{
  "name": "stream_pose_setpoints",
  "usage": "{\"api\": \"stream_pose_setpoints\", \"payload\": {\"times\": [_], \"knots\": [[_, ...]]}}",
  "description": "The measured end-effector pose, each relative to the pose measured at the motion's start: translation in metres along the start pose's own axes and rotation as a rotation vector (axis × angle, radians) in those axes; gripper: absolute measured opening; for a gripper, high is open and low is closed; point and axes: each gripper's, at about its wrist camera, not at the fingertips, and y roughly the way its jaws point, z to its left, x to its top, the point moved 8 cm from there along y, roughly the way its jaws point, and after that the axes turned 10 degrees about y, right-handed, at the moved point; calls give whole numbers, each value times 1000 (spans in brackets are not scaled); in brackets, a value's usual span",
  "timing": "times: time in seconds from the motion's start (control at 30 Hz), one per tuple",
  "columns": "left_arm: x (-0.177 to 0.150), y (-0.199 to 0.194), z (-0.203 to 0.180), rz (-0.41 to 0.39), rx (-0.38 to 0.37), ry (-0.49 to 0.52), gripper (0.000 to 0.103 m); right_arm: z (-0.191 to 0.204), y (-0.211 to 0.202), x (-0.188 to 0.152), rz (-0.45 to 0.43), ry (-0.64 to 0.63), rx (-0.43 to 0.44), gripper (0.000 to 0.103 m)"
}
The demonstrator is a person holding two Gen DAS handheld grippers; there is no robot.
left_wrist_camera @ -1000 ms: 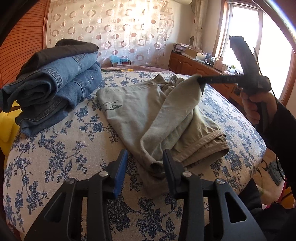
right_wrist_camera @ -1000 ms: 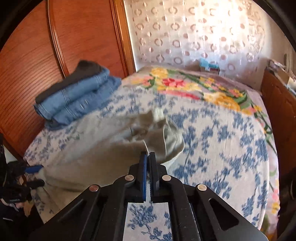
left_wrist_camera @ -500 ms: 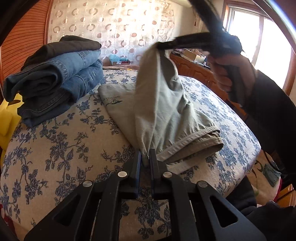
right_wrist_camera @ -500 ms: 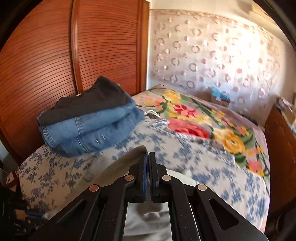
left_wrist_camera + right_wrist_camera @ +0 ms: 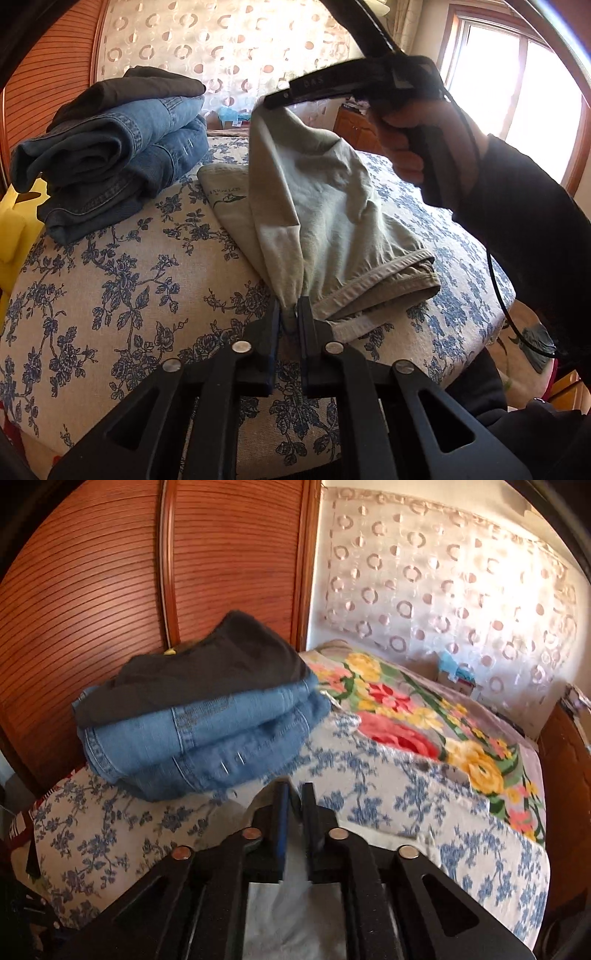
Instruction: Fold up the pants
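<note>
1 khaki pants [image 5: 325,206] on bed [image 5: 110,295], right of 3-pc folded stack [image 5: 122,147]. Left gripper [image 5: 290,317] jaws clamp hem; right gripper [image 5: 293,805] jaws just easing apart, cloth between.

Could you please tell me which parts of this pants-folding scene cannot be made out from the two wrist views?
- Left wrist view: the small dark print on the pale khaki cotton pants is too small to read.
- Right wrist view: whether the right hand-held gripper still pinches the fabric; its own body hides most of the pants.
- Left wrist view: the clutter on the wooden dresser is blocked by the right hand.
</note>
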Motion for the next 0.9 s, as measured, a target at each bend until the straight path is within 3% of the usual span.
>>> {"api": "stream_pose_setpoints", "payload": {"times": [0.07,0.13,0.27,0.37,0.5,0.57,0.9], "knots": [[1,-1,0,-2,-1,-4,9,-3,-1,-3,6,15,-8,27],[1,-1,1,-3,-3,-7,10,-7,-9,-11,10,25,-4,34],[1,-3,4,0,11,-10,18,-19,-27,-35,29,68,0,35],[4,-4,8,-7,34,-2,33,-29,-42,-59,41,103,-10,35],[10,-1,13,-14,42,-7,65,-37,-60,-89,54,161,-15,35],[13,1,14,-16,43,-9,76,-39,-65,-101,57,186,-18,35],[21,8,11,-15,66,13,76,-33,-98,-146,54,230,-30,35]]}}
